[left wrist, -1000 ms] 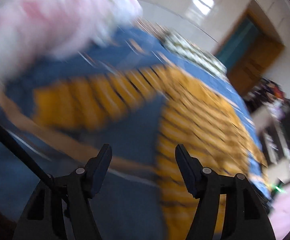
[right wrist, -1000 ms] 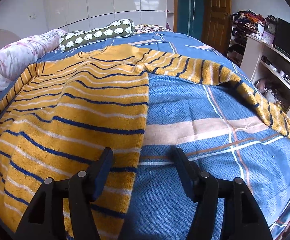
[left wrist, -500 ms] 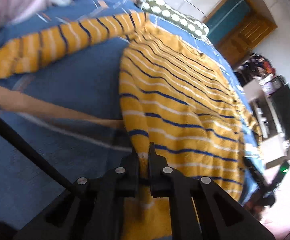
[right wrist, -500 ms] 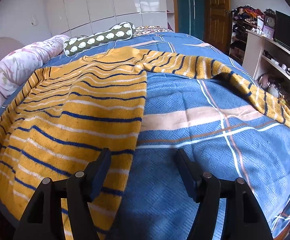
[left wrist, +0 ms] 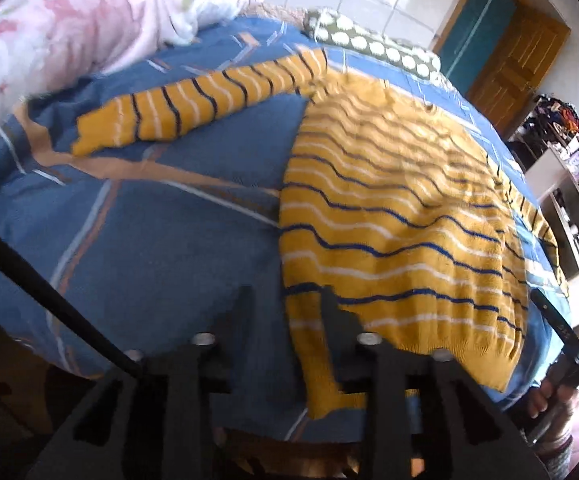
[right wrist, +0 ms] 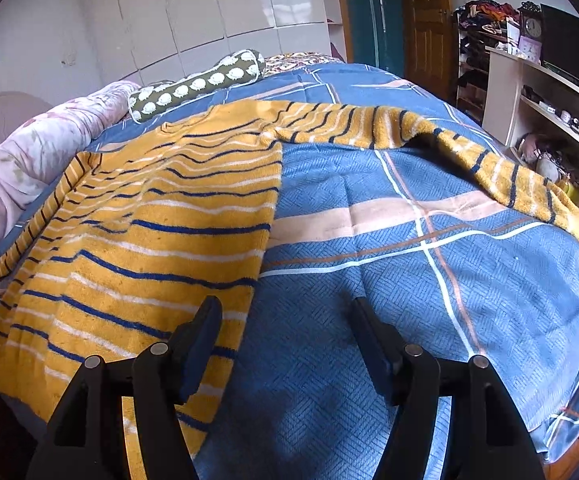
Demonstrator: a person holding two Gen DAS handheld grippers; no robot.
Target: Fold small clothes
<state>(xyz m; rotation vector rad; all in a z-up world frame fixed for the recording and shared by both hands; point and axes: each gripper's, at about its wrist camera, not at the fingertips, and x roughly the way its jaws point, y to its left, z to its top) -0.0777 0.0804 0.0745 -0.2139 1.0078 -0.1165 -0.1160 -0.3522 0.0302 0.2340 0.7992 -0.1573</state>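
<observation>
A yellow sweater with blue and white stripes [left wrist: 389, 216] lies spread flat on a bed with a blue plaid cover [left wrist: 161, 240], sleeves out to both sides. My left gripper [left wrist: 287, 304] is open at the sweater's lower left hem corner; the hem edge runs between its fingers. In the right wrist view the sweater [right wrist: 161, 232] fills the left half, one sleeve [right wrist: 489, 160] stretching right. My right gripper [right wrist: 283, 320] is open over the sweater's right hem corner and the bed cover [right wrist: 409, 280].
A pink floral quilt [left wrist: 69, 28] lies rolled along the bed's left side. A green dotted bolster [right wrist: 197, 84] lies at the head. White shelves [right wrist: 545, 120] stand to the right of the bed, a wooden door [right wrist: 425, 20] behind.
My left gripper was shut on the sweater's hem half a second ago; it has opened and let go. The sweater body now lies with ripples. My right gripper stayed open and shifted slightly.
</observation>
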